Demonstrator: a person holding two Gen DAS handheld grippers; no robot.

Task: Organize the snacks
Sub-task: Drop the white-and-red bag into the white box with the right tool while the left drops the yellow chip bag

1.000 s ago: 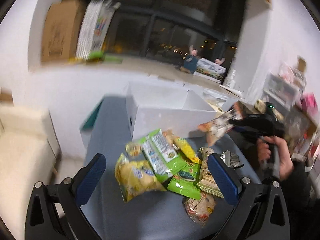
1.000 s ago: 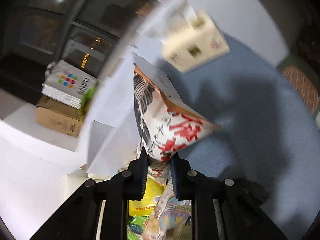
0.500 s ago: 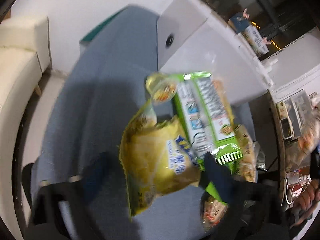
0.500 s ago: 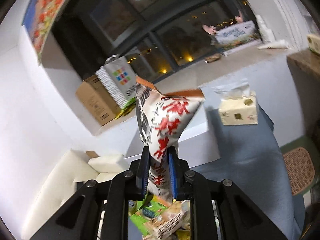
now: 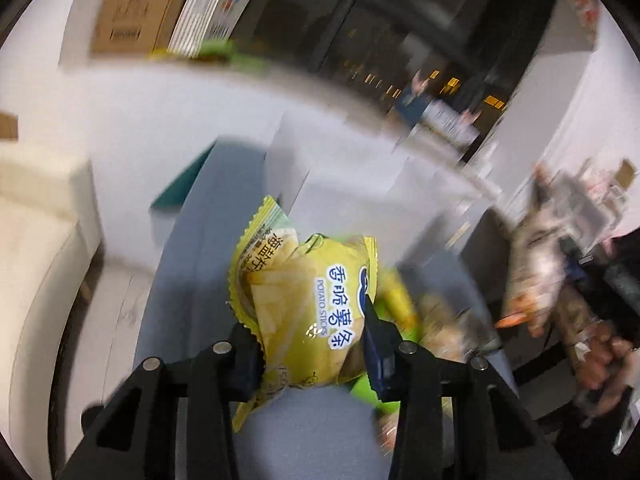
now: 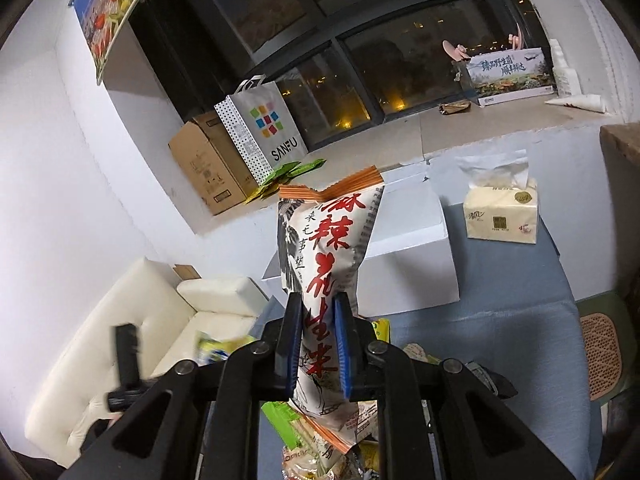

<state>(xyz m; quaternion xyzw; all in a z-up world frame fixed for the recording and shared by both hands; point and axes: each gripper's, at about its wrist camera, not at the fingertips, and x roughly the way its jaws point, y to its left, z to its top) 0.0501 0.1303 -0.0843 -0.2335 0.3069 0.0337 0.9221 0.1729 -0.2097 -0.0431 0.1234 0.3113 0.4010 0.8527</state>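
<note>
A yellow potato-sticks bag (image 5: 304, 288) is crumpled between the blue pads of my left gripper (image 5: 310, 332). The jaws are closing on it and it hangs above the grey-blue table (image 5: 192, 264). My right gripper (image 6: 318, 312) is shut on a white peanut bag with red characters (image 6: 332, 232), held upright in the air. Behind that bag stands the open white box (image 6: 408, 264). The remaining snack packets (image 6: 288, 412) lie in a pile under both grippers. In the left wrist view the peanut bag (image 5: 536, 264) appears blurred at the right, above a person's hand (image 5: 604, 360).
A tissue pack (image 6: 502, 216) sits on the table right of the white box. On the window sill stand a cardboard box (image 6: 204, 168) and a paper bag (image 6: 260, 132). A cream sofa (image 6: 120, 340) lies left of the table, a woven stool (image 6: 604, 356) to its right.
My left gripper dropped onto the pile, closed around the yellow bag and raised it. My right gripper rolled upright and rose with the peanut bag still in it.
</note>
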